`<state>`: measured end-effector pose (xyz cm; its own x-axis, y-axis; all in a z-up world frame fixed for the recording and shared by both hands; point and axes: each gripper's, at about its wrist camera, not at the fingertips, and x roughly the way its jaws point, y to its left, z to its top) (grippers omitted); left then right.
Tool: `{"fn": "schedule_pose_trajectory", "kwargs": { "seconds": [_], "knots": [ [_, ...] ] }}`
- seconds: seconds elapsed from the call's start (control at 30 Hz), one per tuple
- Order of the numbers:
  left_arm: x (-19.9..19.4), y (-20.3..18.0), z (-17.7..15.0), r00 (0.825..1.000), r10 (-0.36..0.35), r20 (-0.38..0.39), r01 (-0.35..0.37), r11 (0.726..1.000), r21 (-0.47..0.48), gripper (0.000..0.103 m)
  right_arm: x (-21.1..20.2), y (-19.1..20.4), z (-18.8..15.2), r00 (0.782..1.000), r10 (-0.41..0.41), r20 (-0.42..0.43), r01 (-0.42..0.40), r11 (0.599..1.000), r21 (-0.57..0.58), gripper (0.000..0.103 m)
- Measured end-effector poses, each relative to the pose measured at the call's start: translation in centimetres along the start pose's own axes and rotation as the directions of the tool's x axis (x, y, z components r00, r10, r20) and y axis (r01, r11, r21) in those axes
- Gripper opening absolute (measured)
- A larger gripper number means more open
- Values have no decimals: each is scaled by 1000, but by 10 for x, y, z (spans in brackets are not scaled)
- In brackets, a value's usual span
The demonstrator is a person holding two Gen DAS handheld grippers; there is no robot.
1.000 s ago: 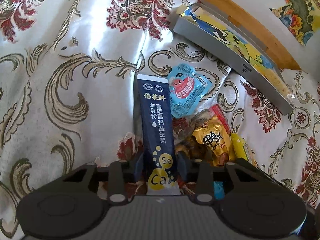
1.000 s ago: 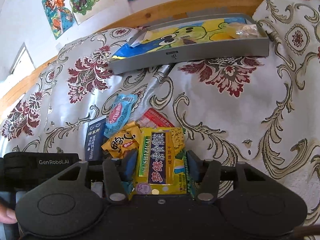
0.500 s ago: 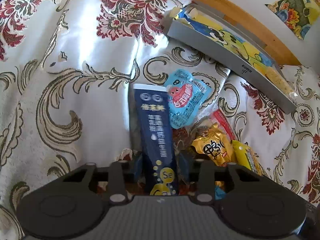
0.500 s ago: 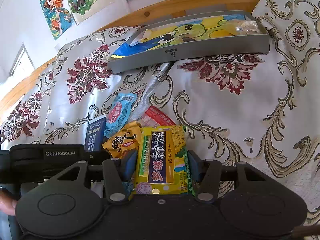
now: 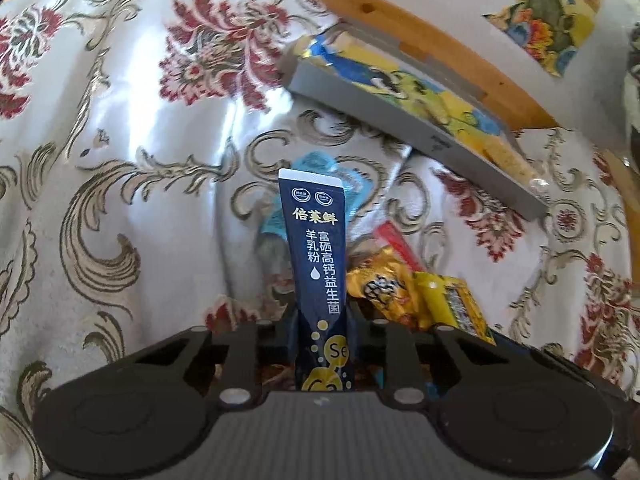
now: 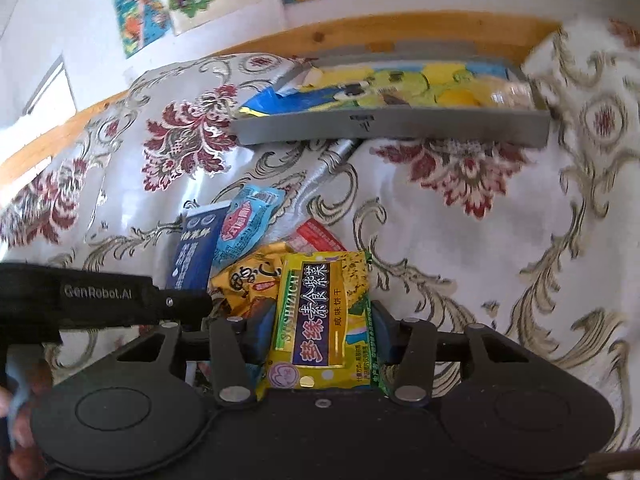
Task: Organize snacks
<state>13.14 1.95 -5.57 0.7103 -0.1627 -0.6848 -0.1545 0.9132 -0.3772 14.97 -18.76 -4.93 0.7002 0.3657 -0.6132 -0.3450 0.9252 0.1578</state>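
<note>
My left gripper (image 5: 322,322) is shut on the lower part of a dark blue stick packet (image 5: 316,248), which stands up off the cloth and covers much of a light blue packet (image 5: 357,189). In the right wrist view my right gripper (image 6: 320,330) is shut on a yellow biscuit packet (image 6: 318,312), fingers pressed against its two sides. The left gripper's black body (image 6: 100,296) lies just to the left, with the dark blue stick packet (image 6: 194,248) ahead of it. A golden packet (image 6: 244,280), the light blue packet (image 6: 246,226) and a red packet (image 6: 316,236) lie bunched between them.
A grey tray (image 6: 392,126) with a cartoon-printed lining and a few snacks stands at the back of the flowered cloth (image 6: 460,220), below a wooden rail (image 6: 360,32). The same tray (image 5: 404,132) shows at upper right in the left view. A hand (image 6: 24,400) holds the left gripper.
The left fingers have drawn in on the dark blue packet and raised it off the cloth. Both views have tilted upward; the yellow packet stays between the right fingers.
</note>
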Motion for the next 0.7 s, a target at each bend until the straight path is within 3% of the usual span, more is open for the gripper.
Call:
{"fn": "schedule_pose_trajectory", "kwargs": {
  "seconds": [0.27, 0.47, 0.7],
  "knots": [
    [-12, -10, 2, 998, -43, 53, 41, 998, 39, 25, -12, 30, -5, 989, -82, 122, 112, 959, -262, 50],
    [-18, -18, 10, 990, -93, 103, 88, 995, 53, 25, -17, 34, 1, 970, -110, 217, 177, 930, -323, 50],
    [-16, -31, 35, 981, -113, 156, 105, 993, 62, 25, -18, 26, 17, 933, -147, 328, 260, 906, -334, 50]
  ]
}}
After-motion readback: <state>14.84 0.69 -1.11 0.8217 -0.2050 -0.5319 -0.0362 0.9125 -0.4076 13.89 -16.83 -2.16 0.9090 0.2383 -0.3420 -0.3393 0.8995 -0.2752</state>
